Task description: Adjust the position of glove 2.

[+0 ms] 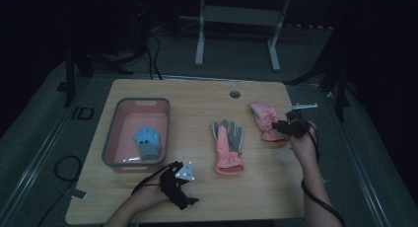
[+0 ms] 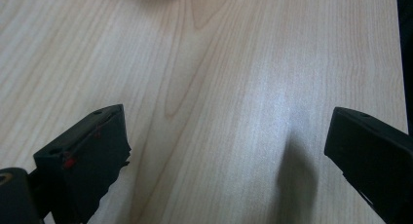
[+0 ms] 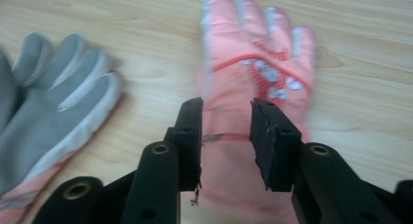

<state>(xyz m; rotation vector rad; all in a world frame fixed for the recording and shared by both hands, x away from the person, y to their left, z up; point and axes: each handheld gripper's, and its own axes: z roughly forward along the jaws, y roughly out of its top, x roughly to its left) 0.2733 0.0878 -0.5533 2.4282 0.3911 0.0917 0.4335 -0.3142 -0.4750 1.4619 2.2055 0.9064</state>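
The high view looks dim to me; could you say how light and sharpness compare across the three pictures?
High view: dark, dim table. Left gripper view: bright, sharp wood grain, soft glare, a shadow by one jaw. Right gripper view: well lit, but the pink glove is smeared with blur, the grey glove slightly soft.

Overhead forward-down; two close table-level views

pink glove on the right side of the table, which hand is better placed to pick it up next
Right. The right gripper already hangs over the pink glove with its jaws partly open astride it. The left gripper sits at the near edge of the table, open over bare wood.
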